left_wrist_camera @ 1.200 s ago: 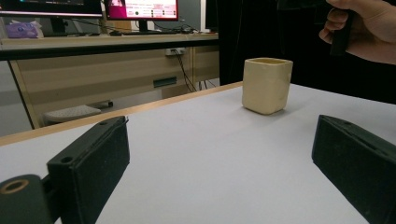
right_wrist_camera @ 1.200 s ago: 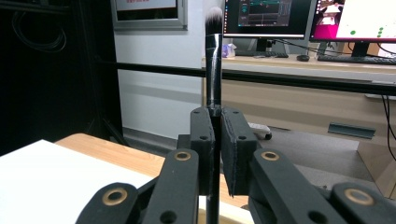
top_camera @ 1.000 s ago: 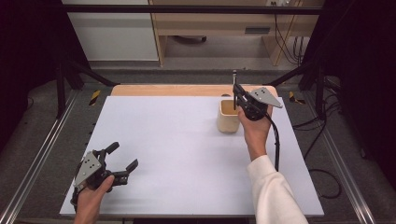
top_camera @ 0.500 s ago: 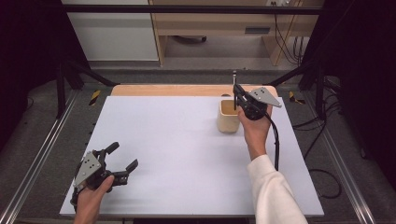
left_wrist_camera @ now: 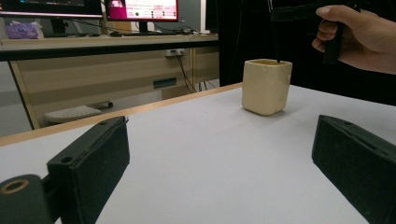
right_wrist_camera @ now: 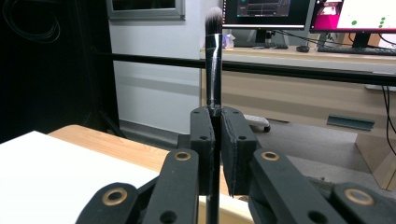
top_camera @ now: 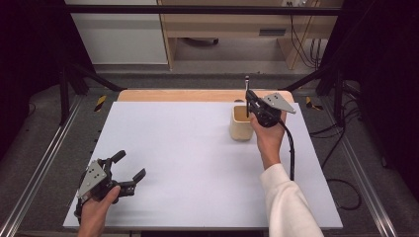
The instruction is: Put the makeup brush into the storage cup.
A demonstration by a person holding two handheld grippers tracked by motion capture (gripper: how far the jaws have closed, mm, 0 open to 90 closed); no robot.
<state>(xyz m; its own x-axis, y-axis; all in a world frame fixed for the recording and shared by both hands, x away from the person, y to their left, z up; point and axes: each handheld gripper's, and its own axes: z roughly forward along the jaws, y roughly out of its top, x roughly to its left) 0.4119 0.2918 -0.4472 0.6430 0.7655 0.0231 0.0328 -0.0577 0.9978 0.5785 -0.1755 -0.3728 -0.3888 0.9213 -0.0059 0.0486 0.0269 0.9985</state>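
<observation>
one brush (right_wrist_camera: 214,56), upright in right tool (right_wrist_camera: 217,140)

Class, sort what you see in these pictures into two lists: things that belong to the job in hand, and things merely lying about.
Part of the job:
- makeup brush, held upright in the right tool
- cream cup, under the brush's lower end

Just lying about:
- left tool, open with nothing in it, at the table's near corner
- monitors and keyboard on the desk behind
</observation>
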